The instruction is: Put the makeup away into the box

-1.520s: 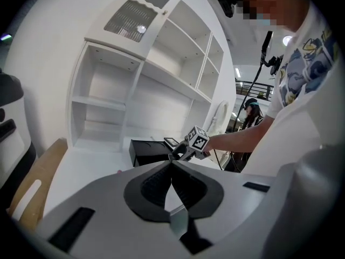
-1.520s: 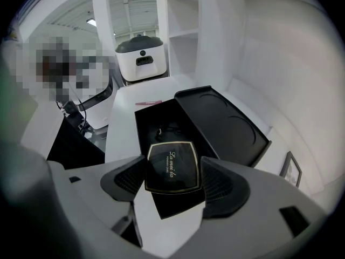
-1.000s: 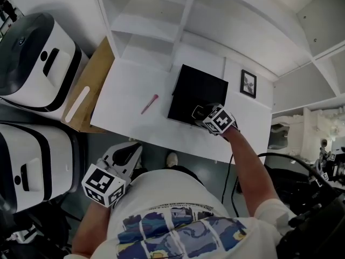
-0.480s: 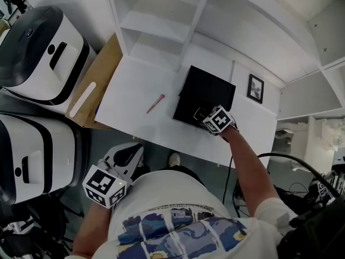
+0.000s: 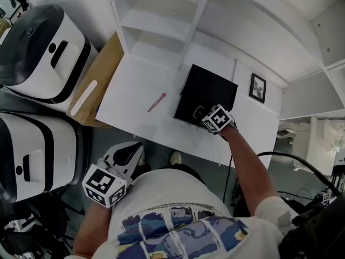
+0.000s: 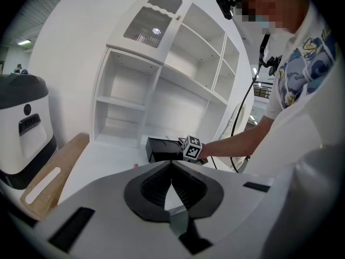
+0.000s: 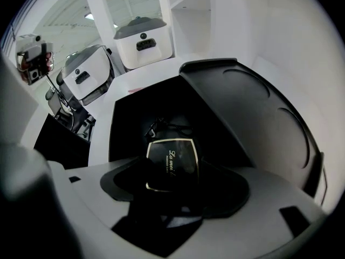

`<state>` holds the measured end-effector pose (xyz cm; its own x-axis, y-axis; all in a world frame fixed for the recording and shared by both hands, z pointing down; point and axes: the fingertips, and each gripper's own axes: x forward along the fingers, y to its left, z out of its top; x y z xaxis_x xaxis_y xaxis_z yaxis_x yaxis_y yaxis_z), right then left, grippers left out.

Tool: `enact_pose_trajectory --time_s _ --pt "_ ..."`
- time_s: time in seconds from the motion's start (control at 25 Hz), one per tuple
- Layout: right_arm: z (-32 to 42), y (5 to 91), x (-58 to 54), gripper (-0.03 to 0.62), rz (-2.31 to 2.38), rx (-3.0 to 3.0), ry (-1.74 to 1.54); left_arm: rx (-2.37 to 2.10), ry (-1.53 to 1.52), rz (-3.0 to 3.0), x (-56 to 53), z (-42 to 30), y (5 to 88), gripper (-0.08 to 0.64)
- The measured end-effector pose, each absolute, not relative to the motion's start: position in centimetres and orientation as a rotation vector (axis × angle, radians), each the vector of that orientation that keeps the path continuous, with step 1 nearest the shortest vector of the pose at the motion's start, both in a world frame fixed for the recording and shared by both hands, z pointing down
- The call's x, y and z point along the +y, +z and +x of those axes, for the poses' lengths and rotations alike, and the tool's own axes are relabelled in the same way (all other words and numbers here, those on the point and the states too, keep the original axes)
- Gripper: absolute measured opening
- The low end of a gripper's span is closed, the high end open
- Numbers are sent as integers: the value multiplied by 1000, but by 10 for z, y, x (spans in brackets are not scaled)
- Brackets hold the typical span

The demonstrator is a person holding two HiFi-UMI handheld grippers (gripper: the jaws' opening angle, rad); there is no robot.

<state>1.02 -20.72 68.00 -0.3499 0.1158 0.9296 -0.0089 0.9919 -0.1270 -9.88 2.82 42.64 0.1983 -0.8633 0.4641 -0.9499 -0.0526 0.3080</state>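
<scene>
The right gripper (image 7: 173,172) is clamped on a black compact (image 7: 171,156) with a gold border. One dark pad bears on each side of the compact, and its printed face is turned toward the camera. The compact is held above the open interior of the black box (image 7: 128,120), near the box's front edge. The box lid (image 7: 253,112) stands raised on the right side of that view and limits room there. The left side of the opening is unobstructed. A dark item lies deeper in the box; its type cannot be determined. In the head view the box sits on the white desk (image 5: 135,120), toward the right. A small picture frame (image 5: 258,87) stands just beyond the box's right edge, and the shelf unit (image 5: 161,26) stands behind it. A pink stick (image 5: 157,102) lies on bare desk surface to the left of the box, apart from it. The left gripper (image 6: 171,167) has its jaws closed tip to tip with nothing between them. It is held below the desk's near edge, close to the person's torso.
</scene>
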Motion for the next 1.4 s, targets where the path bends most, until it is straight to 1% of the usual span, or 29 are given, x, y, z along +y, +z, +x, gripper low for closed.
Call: enact_pose_trajectory --time_s 0.72,1.4 --pt "15 670 -210 328 -30 -1947 161 -1636 207 1986 20 -104 426 14" --pt "2 615 -197 327 90 -2038 136 -1518 180 2094 12 -116 432 14"
